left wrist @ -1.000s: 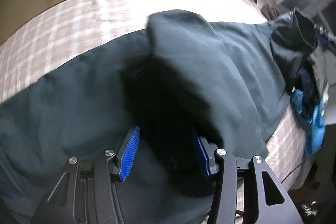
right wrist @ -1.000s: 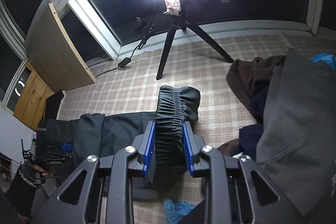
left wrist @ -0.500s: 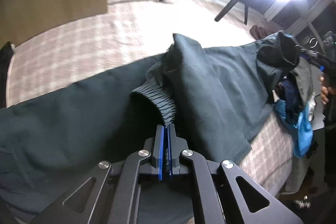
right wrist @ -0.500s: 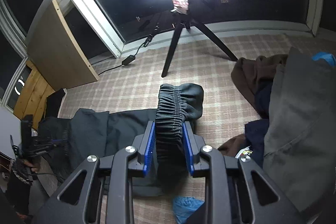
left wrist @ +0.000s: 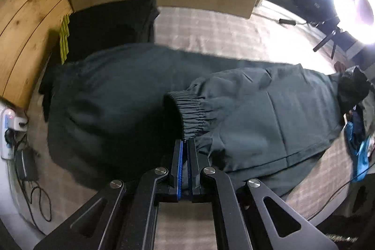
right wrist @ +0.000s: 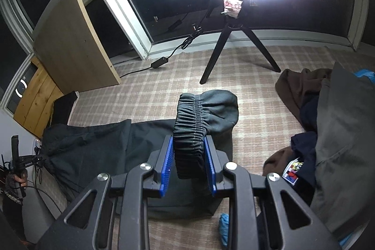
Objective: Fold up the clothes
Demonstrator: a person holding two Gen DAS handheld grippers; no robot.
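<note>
Dark green-grey trousers (left wrist: 131, 95) lie stretched across the plaid-covered surface. My left gripper (left wrist: 185, 144) is shut on the elastic ankle cuff (left wrist: 189, 114) of one leg, which is folded back over the rest of the garment. My right gripper (right wrist: 189, 147) is shut on the gathered elastic waistband (right wrist: 191, 125) and holds it raised above the surface. The trousers also show in the right wrist view (right wrist: 98, 147), running away to the left, where the left gripper appears small at the far edge.
A ring light on a tripod (right wrist: 234, 39) stands at the back. A pile of brown, navy and grey clothes (right wrist: 328, 118) lies at the right. A folded black garment (left wrist: 110, 25) sits by the wooden wall. A power strip and cables (left wrist: 11, 123) lie at the left.
My left gripper closed on the ankle cuff and carried it left along the trousers, folding the leg over. My right gripper kept its hold on the waistband, hardly moving.
</note>
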